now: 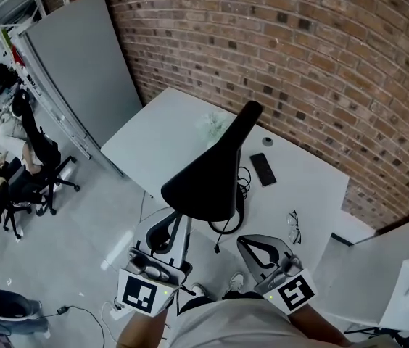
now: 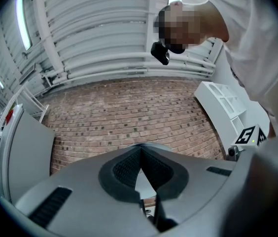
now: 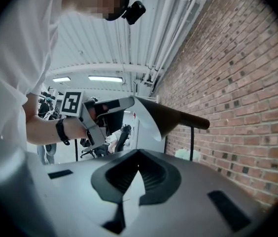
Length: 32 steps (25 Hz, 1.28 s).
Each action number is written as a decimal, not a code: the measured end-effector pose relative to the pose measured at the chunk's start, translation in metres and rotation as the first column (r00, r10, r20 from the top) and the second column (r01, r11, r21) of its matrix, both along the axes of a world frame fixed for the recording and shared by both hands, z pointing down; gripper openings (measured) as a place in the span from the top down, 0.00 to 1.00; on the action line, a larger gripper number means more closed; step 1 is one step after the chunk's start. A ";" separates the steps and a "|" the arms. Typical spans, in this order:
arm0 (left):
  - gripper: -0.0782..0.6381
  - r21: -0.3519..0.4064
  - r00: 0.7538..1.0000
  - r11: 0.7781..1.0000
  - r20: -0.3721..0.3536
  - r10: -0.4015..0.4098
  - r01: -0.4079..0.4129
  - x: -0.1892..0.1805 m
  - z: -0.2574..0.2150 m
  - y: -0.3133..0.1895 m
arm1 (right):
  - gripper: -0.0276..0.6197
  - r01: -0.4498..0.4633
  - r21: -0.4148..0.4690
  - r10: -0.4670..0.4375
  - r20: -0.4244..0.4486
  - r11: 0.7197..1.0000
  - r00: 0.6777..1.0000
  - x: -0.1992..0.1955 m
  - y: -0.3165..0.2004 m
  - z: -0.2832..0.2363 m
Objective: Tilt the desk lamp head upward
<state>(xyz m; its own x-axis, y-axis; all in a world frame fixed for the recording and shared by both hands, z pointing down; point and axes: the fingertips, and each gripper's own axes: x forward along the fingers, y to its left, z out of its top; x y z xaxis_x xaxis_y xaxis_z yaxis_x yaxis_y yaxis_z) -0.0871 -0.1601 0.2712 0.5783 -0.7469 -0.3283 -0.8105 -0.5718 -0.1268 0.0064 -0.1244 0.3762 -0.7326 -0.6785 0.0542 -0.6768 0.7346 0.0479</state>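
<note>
Closest to me are both grippers, low in the head view. The left gripper (image 1: 167, 223) sits under the wide end of the lamp head (image 1: 212, 176), and the right gripper (image 1: 251, 246) hangs just beside it, apart from the lamp. Each gripper's own view shows its jaws brought together at the tips with nothing clamped between them. From the right gripper view, the left one's closed fingers reach the lamp head's lower rim and look to be touching it, though I can't be sure of contact.

My judgement is that the step in hand is a push from below, not a grip. I'd keep the left jaws together and seat them squarely under the rim. I'd lift slowly in an arc about the hinge, not straight up, so the tips don't slip off the edge. I'd also hold the right gripper ready by the stem (image 3: 193, 144), in case the base slides toward the cable (image 1: 228, 227), the glasses (image 1: 294, 227) or the phone (image 1: 263, 169).

The lamp head is matt black outside and white inside. It is broad and flared at the end nearest me and tapers to a slim neck toward the brick wall. It hangs over the near part of the white desk (image 1: 154, 133) on a thin dark stem. Its wide end already sits a little higher than the neck.
</note>
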 end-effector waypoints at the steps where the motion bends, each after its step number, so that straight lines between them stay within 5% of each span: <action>1: 0.89 -0.003 1.000 1.000 0.004 -0.007 0.007 -0.002 0.002 0.002 | 0.93 -0.003 0.000 0.003 -0.003 1.000 1.000 -0.001 0.000 0.000; 17: 0.89 -0.187 0.996 0.979 0.052 -0.075 0.083 -0.053 0.077 0.039 | 0.93 -0.063 0.003 0.064 -0.072 0.998 0.995 -0.017 0.016 0.008; 32: 0.89 -0.204 0.999 0.978 0.045 -0.031 0.039 -0.069 0.082 0.045 | 0.93 -0.111 -0.006 0.110 -0.071 0.994 0.991 -0.036 0.022 0.004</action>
